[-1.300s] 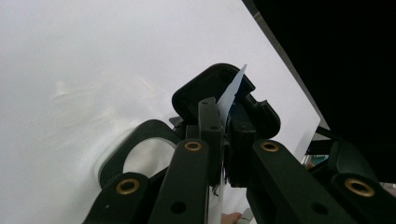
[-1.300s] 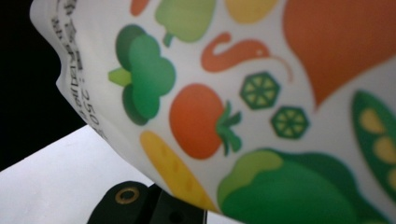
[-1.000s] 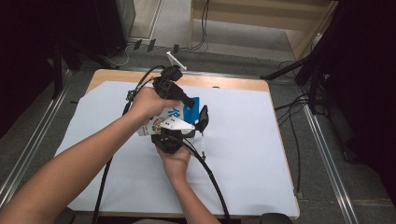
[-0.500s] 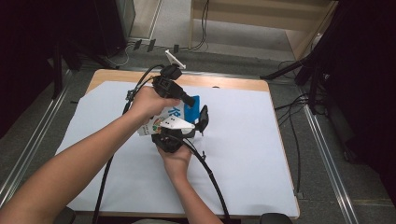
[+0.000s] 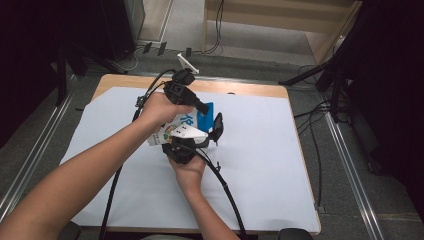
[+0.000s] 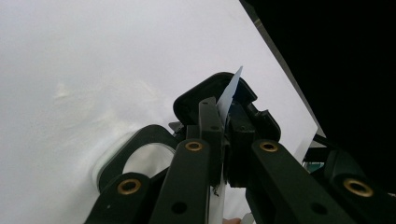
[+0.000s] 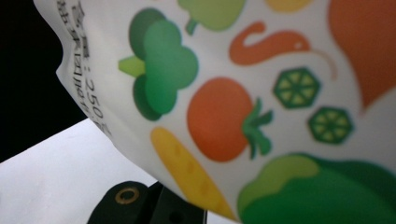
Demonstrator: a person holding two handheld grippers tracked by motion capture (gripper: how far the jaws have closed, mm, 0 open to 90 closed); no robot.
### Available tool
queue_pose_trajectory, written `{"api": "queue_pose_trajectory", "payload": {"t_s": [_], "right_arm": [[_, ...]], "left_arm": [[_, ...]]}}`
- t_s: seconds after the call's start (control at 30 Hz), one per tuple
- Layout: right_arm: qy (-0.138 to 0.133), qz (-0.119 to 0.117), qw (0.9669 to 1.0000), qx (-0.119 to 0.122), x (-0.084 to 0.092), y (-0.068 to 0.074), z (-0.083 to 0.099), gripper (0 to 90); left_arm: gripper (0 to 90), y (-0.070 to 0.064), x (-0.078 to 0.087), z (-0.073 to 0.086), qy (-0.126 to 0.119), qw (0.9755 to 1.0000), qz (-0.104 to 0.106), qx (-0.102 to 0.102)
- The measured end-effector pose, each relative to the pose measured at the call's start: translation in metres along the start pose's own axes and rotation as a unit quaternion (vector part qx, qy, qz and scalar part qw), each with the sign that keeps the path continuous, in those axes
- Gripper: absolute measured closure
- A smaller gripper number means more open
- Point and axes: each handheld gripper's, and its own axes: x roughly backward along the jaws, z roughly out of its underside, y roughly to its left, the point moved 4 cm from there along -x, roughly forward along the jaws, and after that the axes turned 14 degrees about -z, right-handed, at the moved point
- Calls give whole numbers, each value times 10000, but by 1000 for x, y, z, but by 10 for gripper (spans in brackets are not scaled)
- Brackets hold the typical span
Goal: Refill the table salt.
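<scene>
Left tool (image 5: 200, 107) and right tool (image 5: 216, 131) both clamped on the printed bag (image 5: 176, 131), held up above the white sheet (image 5: 260, 165) on the tabletop (image 5: 240, 88).

The left tool pinches the bag's thin blue top edge (image 6: 229, 95) from the far side; the right tool grips it from the near side, vegetable print (image 7: 261, 116) pressed right up against its camera. Looks like the opening step is underway. Next up: a steady pull apart along the top seam, neither grip slipping.
</scene>
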Motion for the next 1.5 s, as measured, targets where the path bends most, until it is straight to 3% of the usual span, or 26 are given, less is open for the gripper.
{"api": "queue_pose_trajectory", "payload": {"t_s": [0.4, 0.63, 1.5], "right_arm": [[-2, 15, 10000, -81, -1, -2, 0, 900], [-55, 78, 9999, -72, -3, -4, 0, 900], [-8, -12, 10000, -58, -2, -1, 1, 900]], "left_arm": [[895, 1, -2, -2, -12, 10000, 8, 52], [895, -1, 0, -1, -23, 10000, -2, -37], [896, -1, 1, -1, -113, 9999, 9, -28]]}}
